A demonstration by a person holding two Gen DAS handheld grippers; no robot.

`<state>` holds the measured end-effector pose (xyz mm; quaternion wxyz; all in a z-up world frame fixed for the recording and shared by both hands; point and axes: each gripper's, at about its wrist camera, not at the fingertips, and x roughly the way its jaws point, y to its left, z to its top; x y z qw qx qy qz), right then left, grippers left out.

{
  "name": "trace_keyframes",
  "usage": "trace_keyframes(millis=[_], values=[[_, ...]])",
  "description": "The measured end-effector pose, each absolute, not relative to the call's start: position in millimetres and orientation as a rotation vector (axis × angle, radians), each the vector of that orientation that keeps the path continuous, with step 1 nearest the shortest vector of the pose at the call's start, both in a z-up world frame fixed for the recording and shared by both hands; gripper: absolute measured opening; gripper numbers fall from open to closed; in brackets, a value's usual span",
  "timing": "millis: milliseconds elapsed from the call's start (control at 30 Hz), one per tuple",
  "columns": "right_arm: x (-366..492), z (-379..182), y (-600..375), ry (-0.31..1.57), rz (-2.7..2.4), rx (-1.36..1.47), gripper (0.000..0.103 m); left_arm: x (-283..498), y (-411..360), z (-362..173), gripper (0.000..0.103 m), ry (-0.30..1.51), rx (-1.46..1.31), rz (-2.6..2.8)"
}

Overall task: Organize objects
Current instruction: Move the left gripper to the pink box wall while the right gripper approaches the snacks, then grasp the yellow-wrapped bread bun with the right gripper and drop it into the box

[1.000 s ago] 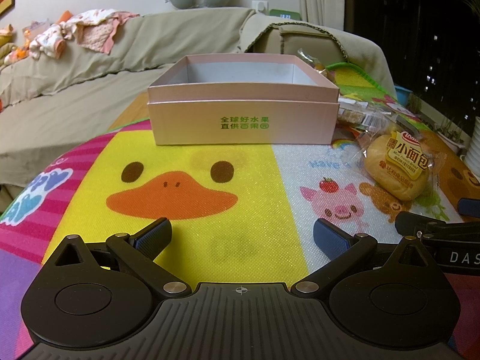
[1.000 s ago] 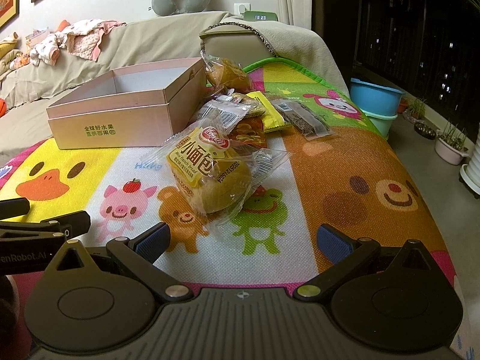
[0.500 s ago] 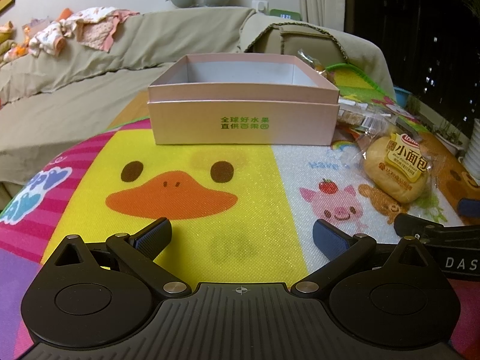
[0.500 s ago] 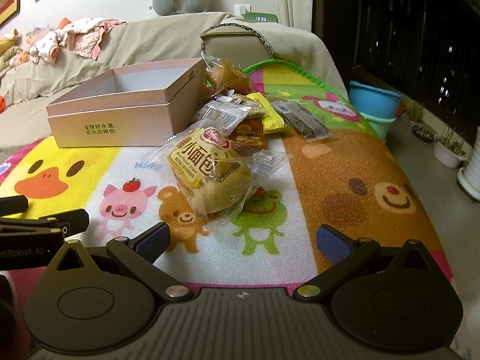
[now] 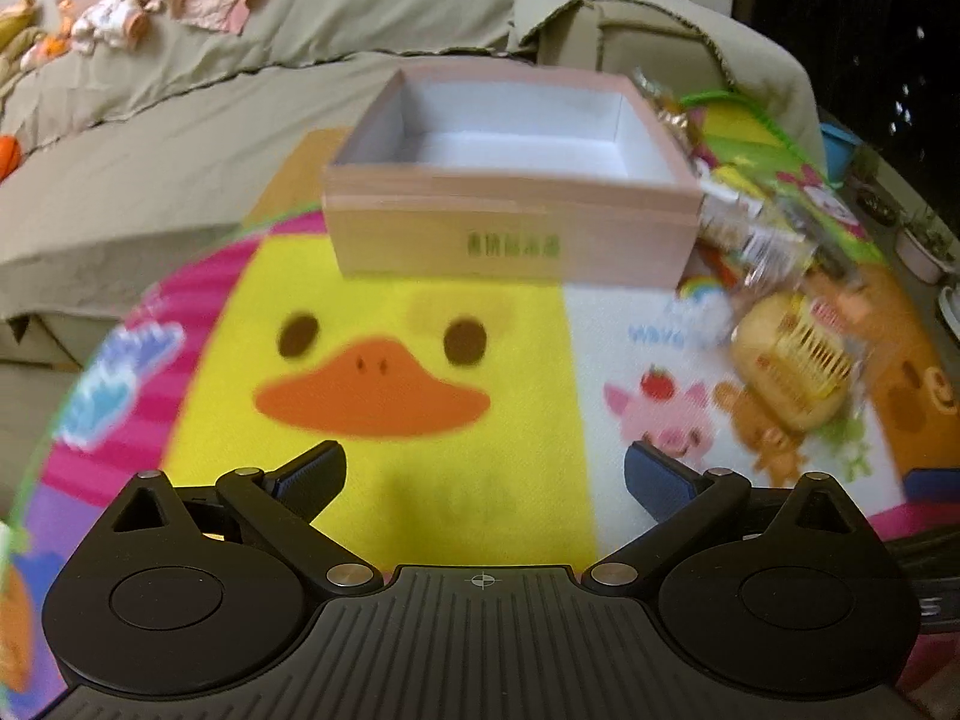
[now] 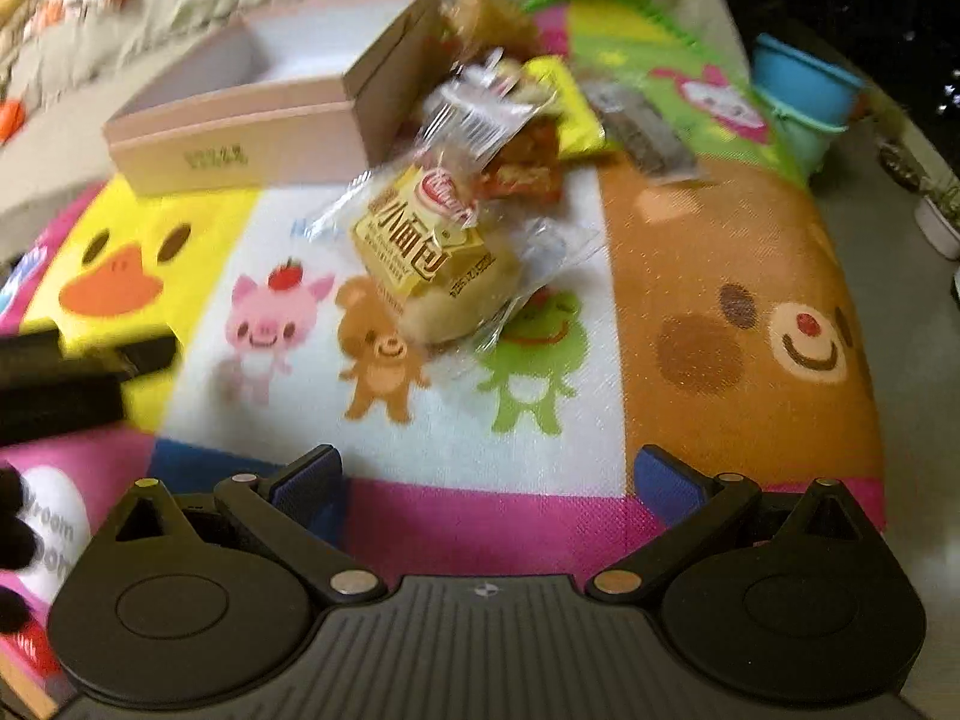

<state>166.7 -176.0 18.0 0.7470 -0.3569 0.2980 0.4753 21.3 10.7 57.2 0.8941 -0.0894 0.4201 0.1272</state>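
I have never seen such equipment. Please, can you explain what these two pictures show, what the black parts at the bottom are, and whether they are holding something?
A person holds one hand tool in each hand. Each tool has two fingers and a camera looking forward along them, so the black parts are the tools themselves. One picture comes from the left gripper, the other from the right gripper. Both are open and hold nothing. They hover over a colourful cartoon mat. On it stands an empty pink box, and to its right lies a pile of snack packets, with a wrapped bread bun nearest. Both pictures are blurred.
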Motion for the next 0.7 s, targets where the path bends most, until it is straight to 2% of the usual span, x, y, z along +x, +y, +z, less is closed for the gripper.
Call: trace_keyframes(millis=[200,367,600,700], values=[[170.7,24.8,-156.7,0.761,1.01,-0.862,0.103,49.3,43.6,119.6,0.103,0.856,-0.119,0.292],[173.2,49.0,-153.1,0.833,1.066,-0.775,0.103,88.2,91.8,126.7,0.103,0.872,-0.182,0.334],[125.5,122.5,-148.4,0.554,1.116,-0.782,0.103,117.9,131.8,102.7,0.102,0.93,-0.244,0.215],[113.5,135.2,-133.1,0.523,1.106,-0.823,0.103,120.2,145.1,97.8,0.102,0.891,-0.274,0.196]])
